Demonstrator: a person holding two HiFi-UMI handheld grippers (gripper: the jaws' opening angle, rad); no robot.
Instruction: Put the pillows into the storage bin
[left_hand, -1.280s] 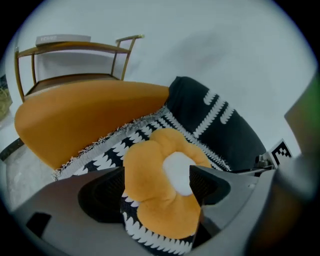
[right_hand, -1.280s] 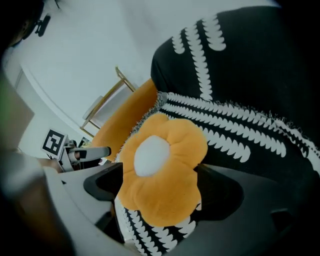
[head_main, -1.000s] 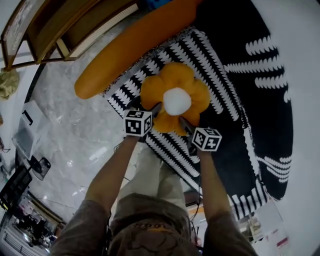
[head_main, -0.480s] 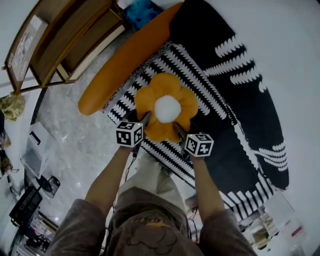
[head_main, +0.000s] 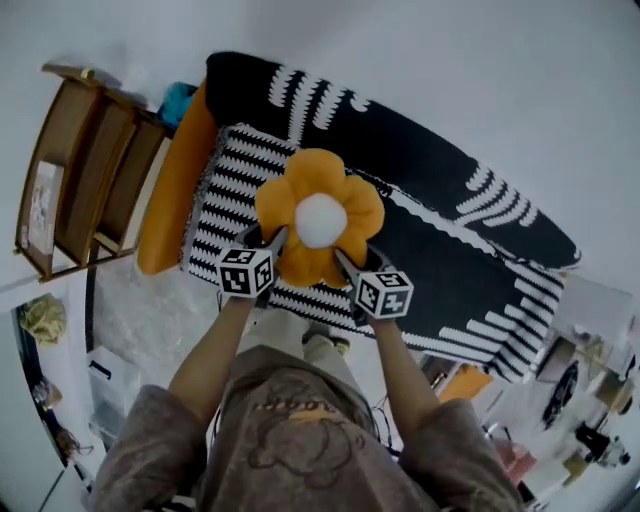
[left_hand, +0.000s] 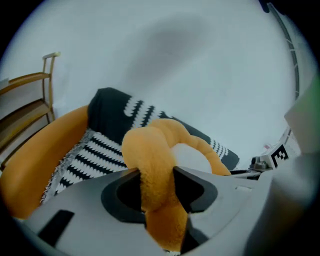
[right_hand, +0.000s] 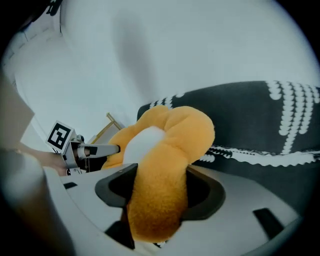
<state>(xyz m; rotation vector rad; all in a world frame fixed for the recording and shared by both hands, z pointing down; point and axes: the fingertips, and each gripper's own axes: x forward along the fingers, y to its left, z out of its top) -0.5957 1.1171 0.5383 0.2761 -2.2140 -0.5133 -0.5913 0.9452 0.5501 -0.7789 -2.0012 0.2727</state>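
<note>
A flower pillow (head_main: 312, 172), orange petals round a white middle, hangs in the air in front of the sofa, held from below by both grippers. My left gripper (head_main: 274, 240) has a lower left petal (left_hand: 151, 165) squeezed between its pads, and its jaws are still closing a little. My right gripper (head_main: 343, 260) pinches a lower right petal (right_hand: 162, 175), the plush bulging out over both jaws. In the right gripper view the left gripper's marker cube (right_hand: 61, 135) shows behind the pillow. No storage bin is in any view.
A black sofa with white patterns (head_main: 440, 170) runs across the back against a white wall. A black-and-white striped blanket (head_main: 222, 195) lies on its seat, with a long orange bolster (head_main: 172, 195) along its left edge. A wooden shelf (head_main: 78, 175) stands at the left.
Both grippers closed on the pillow's lower petals and raised it off the striped blanket. The head view swung up, so the sofa back and wall now show.
</note>
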